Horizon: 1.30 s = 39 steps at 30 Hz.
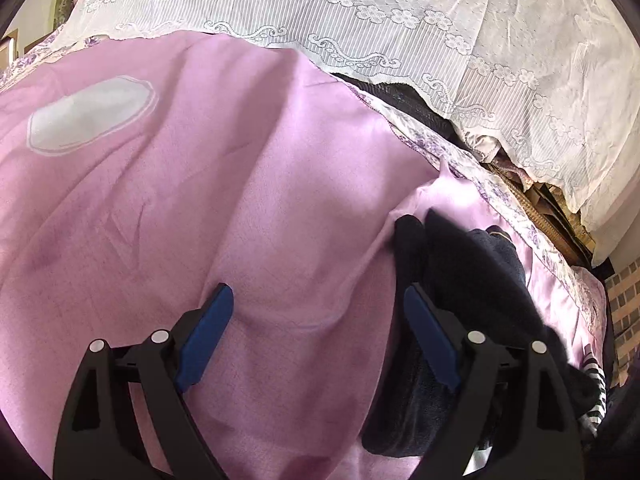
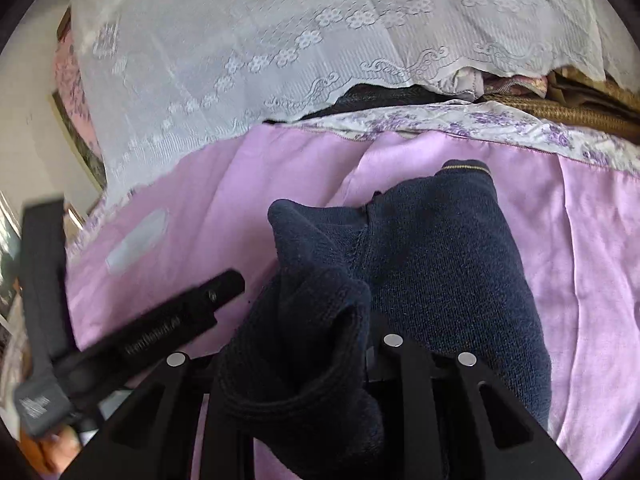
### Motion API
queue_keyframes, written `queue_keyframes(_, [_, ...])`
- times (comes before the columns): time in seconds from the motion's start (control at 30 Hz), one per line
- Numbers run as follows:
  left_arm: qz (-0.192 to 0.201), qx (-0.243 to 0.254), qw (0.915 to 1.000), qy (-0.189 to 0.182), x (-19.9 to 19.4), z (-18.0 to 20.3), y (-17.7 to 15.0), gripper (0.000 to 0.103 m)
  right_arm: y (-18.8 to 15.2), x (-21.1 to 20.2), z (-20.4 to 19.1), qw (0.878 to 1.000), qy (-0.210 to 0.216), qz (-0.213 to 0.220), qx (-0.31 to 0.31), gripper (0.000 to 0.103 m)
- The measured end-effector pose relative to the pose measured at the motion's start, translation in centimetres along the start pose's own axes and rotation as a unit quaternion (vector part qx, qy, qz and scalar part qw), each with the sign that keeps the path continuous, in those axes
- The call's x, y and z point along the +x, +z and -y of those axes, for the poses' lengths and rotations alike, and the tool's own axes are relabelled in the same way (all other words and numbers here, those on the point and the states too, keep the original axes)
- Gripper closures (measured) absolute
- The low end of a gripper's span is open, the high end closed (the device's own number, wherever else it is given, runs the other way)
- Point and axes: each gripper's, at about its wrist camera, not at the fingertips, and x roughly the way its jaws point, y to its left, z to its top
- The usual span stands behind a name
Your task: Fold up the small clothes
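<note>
A bed (image 1: 240,208) under a lilac sheet, with dark clothing lying on it.

The sheet (image 2: 580,240) was creased and carried a pale oval patch (image 1: 90,116); a border printed with purple flowers (image 2: 520,128) ran along its far edge. A navy knitted garment (image 2: 440,264) lay on the sheet near that border, rumpled, one part of it raised off the bed. Beyond the border, a white lace cloth (image 1: 400,12) hung over a heap of things; a dark fabric (image 1: 404,100) showed under its hem.
</note>
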Motion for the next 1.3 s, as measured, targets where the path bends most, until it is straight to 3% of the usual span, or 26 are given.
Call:
queue_keyframes(0.1, [-0.005,0.0,1.0,-0.001,0.8,0.2,0.3,0.018,-1.7,1.2,-2.7,0.994,-0.052,-0.006,-0.092,0.067])
queue_keyframes(0.13, [-0.006,-0.001,1.0,-0.002,0.8,0.2,0.3,0.018,-2.1,1.2,-3.5,0.992,-0.046,-0.01,-0.118,0.046])
queue_keyframes(0.17, [-0.006,0.0,1.0,-0.003,0.7,0.1,0.3,0.018,-2.4,1.1,-3.9,0.99,-0.031,-0.015,-0.134,0.035])
queue_keyframes(0.23, [-0.008,0.0,1.0,-0.005,0.9,-0.1,0.3,0.018,-2.5,0.5,-4.1,0.989,-0.029,-0.013,-0.145,0.035])
queue_keyframes(0.33, [-0.01,-0.011,0.9998,-0.016,0.7,-0.5,0.4,0.018,-2.1,-1.6,-3.0,0.991,0.009,0.002,-0.133,0.037])
queue_keyframes(0.47, [-0.01,-0.02,0.9995,-0.024,0.4,-0.9,0.6,0.018,-1.5,-6.9,-1.5,0.988,0.065,0.071,-0.123,0.042])
queue_keyframes(0.5, [-0.009,-0.02,0.9995,-0.024,0.3,-0.9,0.6,0.018,-1.3,-8.2,-0.8,0.987,0.058,0.091,-0.118,0.045])
queue_keyframes(0.57, [-0.007,-0.013,0.9996,-0.024,-0.1,-0.5,0.5,0.018,-0.9,-9.9,0.9,0.988,0.032,0.114,-0.1,0.062])
queue_keyframes(0.6, [-0.005,-0.008,0.9996,-0.025,-0.4,-0.3,0.4,0.018,-0.9,-10.3,2.0,0.989,0.02,0.117,-0.085,0.066])
queue_keyframes(0.73, [0.006,0.04,0.9984,-0.039,-1.7,1.9,-0.2,0.015,-2.0,-9.1,5.1,0.995,0.0,0.077,-0.057,0.071])
queue_keyframes(0.83, [-0.001,0.088,0.9951,-0.045,-1.7,4.1,-1.2,0.014,-3.7,-7.0,4.9,0.995,-0.019,0.057,-0.076,0.068])
queue_keyframes(0.87, [-0.007,0.109,0.9936,-0.03,-1.3,4.8,-1.7,0.012,-4.2,-6.5,4.1,0.993,-0.034,0.054,-0.099,0.064])
queue_keyframes(0.93, [-0.015,0.157,0.9869,0.035,0.3,6.2,-2.9,0.005,-5.3,-5.6,2.1,0.984,-0.07,0.057,-0.151,0.058])
queue_keyframes(0.97, [-0.01,0.166,0.9844,0.056,0.8,6.2,-3.3,0.004,-5.8,-5.3,1.4,0.981,-0.081,0.059,-0.166,0.05])
queue_keyframes(1.03, [-0.014,0.151,0.986,0.069,1.3,5.5,-3.2,0.004,-6.5,-4.6,0.5,0.975,-0.098,0.059,-0.19,0.044])
queue_keyframes(1.13, [-0.04,0.106,0.9928,0.039,2.1,3.6,-2.5,0.004,-6.5,-4.6,0.6,0.975,-0.096,0.059,-0.192,0.044])
queue_keyframes(1.3, [-0.011,0.121,0.9915,0.048,1.0,4.4,-2.7,0.004,-6.1,-5.8,1.3,0.978,-0.064,0.061,-0.187,0.042])
